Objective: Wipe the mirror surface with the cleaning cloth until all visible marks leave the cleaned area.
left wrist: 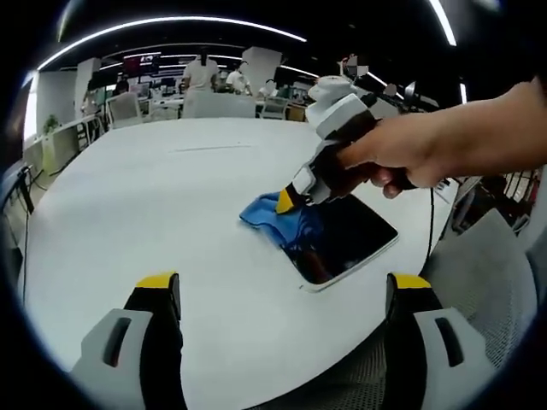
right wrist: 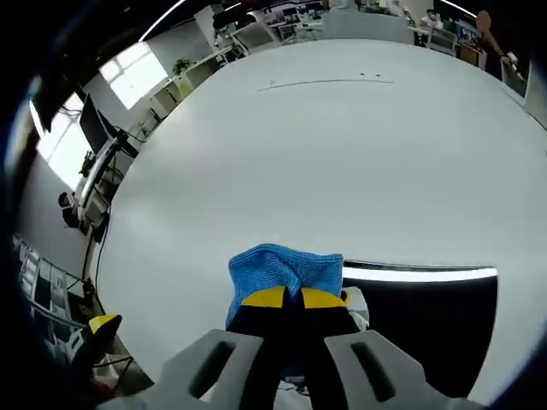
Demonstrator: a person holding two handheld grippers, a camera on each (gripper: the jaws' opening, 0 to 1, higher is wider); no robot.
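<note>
Table first: the big white round table top (left wrist: 154, 196) is bare and wide on its far and left sides, so I have much open room to sweep there. Its near edge is close, with grey mesh chairs (left wrist: 487, 282) just past it, so I should not push anything toward me.

On the near right part of the table lies the flat rectangular mirror with a thin white frame (left wrist: 355, 231). I judge it stiff, smooth, slippery and fragile; it may slide on the table, so I would press on it flat, not on its rim.

Over the mirror's left end sits the blue microfibre cleaning cloth (right wrist: 286, 269). It is soft and light, it folds easily, and the best hold is on its bunched middle. My right gripper (right wrist: 285, 299) has its yellow-tipped jaws closed tight on this cloth. My left gripper (left wrist: 282, 286) hovers nearer, jaws spread wide, holding nothing.
</note>
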